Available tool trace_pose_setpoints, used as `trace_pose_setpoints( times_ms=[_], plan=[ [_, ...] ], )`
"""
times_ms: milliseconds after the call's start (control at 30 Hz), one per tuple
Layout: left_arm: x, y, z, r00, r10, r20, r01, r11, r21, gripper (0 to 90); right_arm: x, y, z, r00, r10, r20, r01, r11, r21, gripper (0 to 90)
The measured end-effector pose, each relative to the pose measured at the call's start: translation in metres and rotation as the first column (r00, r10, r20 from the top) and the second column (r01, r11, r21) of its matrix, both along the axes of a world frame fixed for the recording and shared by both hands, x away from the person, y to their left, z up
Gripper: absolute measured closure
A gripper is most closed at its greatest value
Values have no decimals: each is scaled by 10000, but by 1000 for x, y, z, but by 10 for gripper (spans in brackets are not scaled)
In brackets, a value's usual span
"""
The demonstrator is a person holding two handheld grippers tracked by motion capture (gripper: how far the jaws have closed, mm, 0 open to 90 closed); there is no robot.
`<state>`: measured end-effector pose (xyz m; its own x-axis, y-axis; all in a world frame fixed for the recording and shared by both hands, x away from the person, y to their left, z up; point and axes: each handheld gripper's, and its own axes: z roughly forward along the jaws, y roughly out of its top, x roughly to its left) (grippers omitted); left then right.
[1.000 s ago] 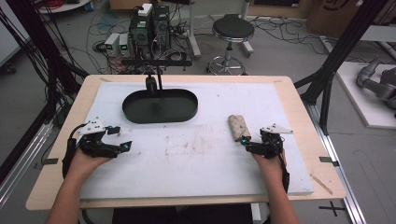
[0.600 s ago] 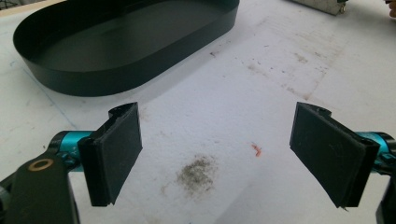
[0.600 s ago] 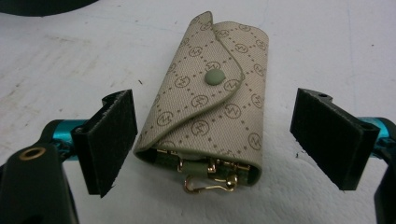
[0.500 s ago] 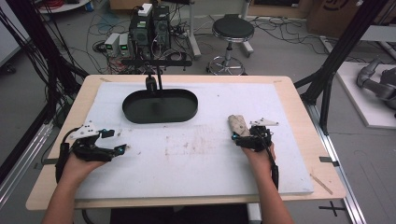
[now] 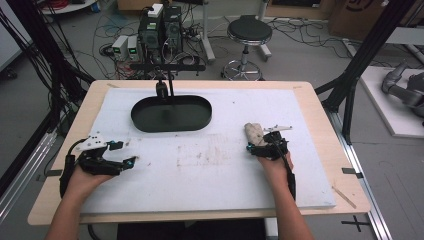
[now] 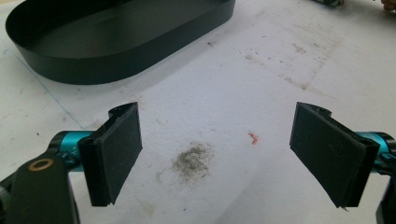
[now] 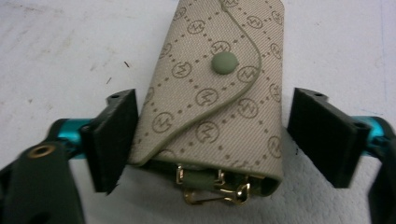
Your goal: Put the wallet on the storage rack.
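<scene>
The right gripper (image 7: 212, 140) is straddling a beige fabric key pouch (image 7: 219, 100) printed with a brown monogram lattice and shut by a round green snap, and its jaws have just been closing on it: the left pad is touching or all but touching the pouch's edge, while the right pad is standing a sliver clear, so the grip is not yet made. The pouch is lying flat between the pads with its flap pointing away from the gripper and its gold metal clasp (image 7: 212, 186) poking out at the near end, just inside the jaw line. To do this well, the person should be centring the pouch so both pads meet the fabric sides together, keeping the pads above the clasp hardware, and squeezing firmly since the soft cloth will likely give. In the high view the pouch (image 5: 253, 134) is sitting just ahead of the right gripper (image 5: 260, 148). The left gripper (image 6: 217, 154) is resting with jaws wide and nothing between them, over a grey smudge on the white foam board (image 5: 220, 175); beyond its pads a black oval plastic tray (image 6: 121, 37) is lying empty. Around the wooden table (image 5: 320, 110) a round black stool (image 5: 249, 31), computer boxes and loose cables are crowding the grey floor.
</scene>
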<state>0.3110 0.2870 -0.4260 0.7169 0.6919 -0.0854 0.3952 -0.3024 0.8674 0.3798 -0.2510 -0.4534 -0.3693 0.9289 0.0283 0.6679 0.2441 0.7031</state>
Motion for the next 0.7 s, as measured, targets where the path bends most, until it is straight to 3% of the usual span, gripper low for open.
trace_pose_setpoints(
  times_ms=[200, 333, 500, 700],
  plan=[
    [0, 0, 0, 10000, -17, -19, 17, 10000, 15, 167, -2, -5, 1, 10000, -17, 54, 15, 9995, 315, 350],
    [0, 0, 0, 10000, -24, -21, 24, 10000, 11, 168, -3, -5, 3, 9999, 76, 123, -78, 9998, 168, 360],
    [0, 2, 1, 10000, 31, -33, -31, 10000, -53, 167, -6, -6, 9, 9981, 455, 420, -471, 9982, 374, 362],
    [0, 0, 4, 9999, -45, 94, 45, 10000, 6, 168, -8, -5, 24, 9924, 974, 750, -987, 9950, 140, 363]
  ],
)
